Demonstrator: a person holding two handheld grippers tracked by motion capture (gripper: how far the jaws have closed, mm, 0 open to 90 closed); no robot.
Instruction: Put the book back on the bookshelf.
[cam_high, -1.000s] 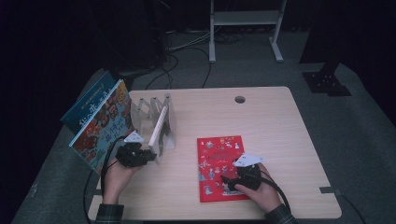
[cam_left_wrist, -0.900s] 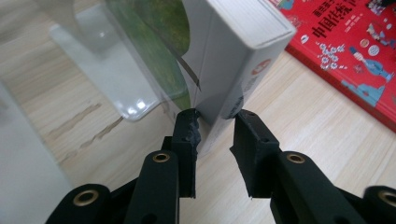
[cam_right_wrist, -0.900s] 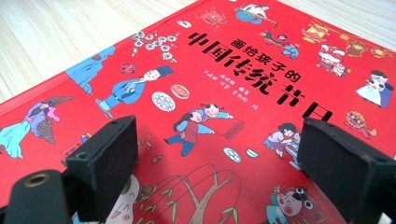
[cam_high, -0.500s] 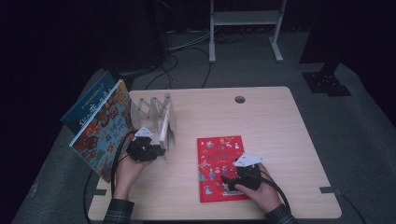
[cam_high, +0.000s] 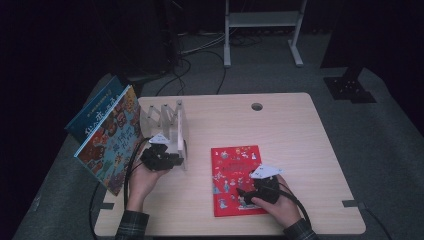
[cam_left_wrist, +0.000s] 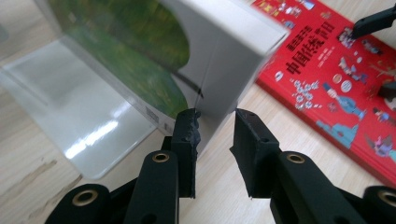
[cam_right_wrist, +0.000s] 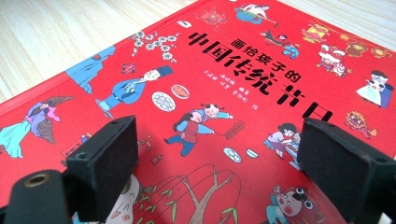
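While the right gripper (cam_high: 243, 193) rests wide open on the red book (cam_high: 235, 175) lying flat at the table's (cam_high: 300, 130) near edge, we see the left gripper (cam_left_wrist: 215, 135) narrowly parted around a white book's (cam_left_wrist: 219, 51) corner at the clear rack (cam_high: 167, 125).

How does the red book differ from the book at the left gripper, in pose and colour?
The red book lies flat on the table, cover up; the white-spined book stands in the clear rack. The red book's cover is red with figures; the white-spined book's is green. The right gripper hovers open over one, the left gripper brackets the other's spine.
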